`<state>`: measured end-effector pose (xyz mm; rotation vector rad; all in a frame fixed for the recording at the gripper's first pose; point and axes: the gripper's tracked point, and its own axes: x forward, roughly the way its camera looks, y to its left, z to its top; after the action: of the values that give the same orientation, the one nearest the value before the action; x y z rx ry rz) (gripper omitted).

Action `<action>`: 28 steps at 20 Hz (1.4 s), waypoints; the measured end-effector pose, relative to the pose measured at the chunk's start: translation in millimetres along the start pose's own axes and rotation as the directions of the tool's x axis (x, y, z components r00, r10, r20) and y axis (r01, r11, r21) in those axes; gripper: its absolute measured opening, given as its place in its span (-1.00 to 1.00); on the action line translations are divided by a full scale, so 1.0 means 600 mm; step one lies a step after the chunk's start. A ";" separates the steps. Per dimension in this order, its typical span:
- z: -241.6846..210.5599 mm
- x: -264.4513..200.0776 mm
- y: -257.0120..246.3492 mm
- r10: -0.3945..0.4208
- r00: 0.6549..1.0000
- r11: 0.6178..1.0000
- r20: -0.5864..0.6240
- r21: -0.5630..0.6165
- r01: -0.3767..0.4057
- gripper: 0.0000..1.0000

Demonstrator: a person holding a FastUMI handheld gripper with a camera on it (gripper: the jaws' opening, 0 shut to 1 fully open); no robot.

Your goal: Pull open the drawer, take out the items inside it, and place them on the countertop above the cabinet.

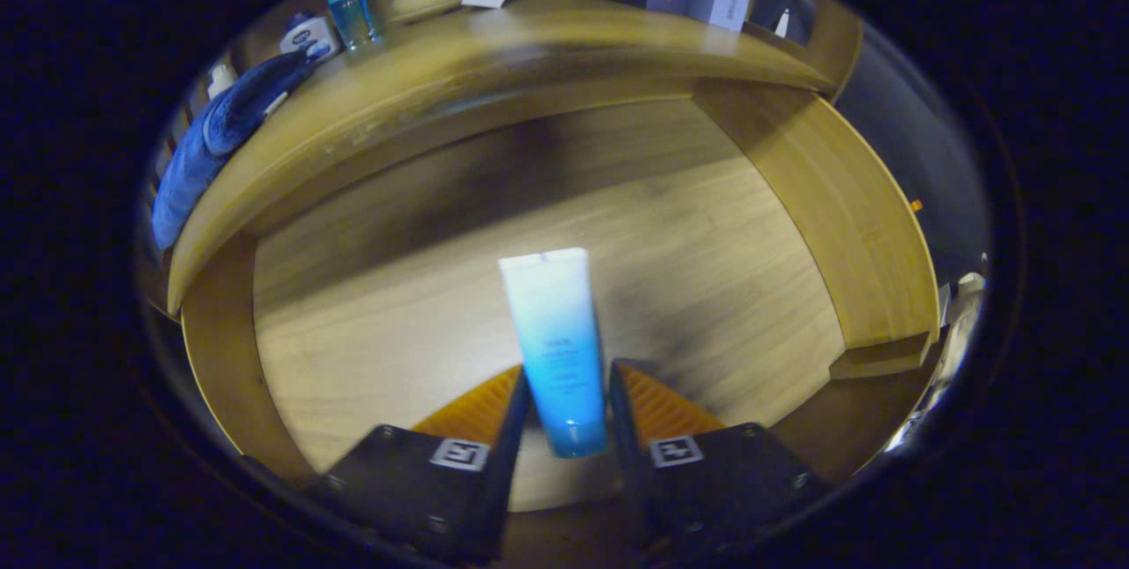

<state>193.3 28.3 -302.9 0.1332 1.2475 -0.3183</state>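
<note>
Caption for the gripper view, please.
Gripper shut on a blue-and-white tube over the open drawer, below the countertop.

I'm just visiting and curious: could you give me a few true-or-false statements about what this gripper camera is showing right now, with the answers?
1. The gripper has a blue and white tube between its fingers. True.
2. The drawer is closed. False: it is pulled open, its wooden bottom bare beneath the tube.
3. A blue towel lies on the countertop. True.
4. The tube already rests on the countertop. False: it is over the open drawer, between the fingers.
5. A blue cup stands on the countertop beyond the towel. True.
</note>
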 end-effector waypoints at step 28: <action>0.247 -0.249 0.090 0.092 0.856 0.995 0.509 -0.075 -0.063 -0.23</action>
<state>302.5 64.1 -118.6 0.0445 0.7155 -0.2276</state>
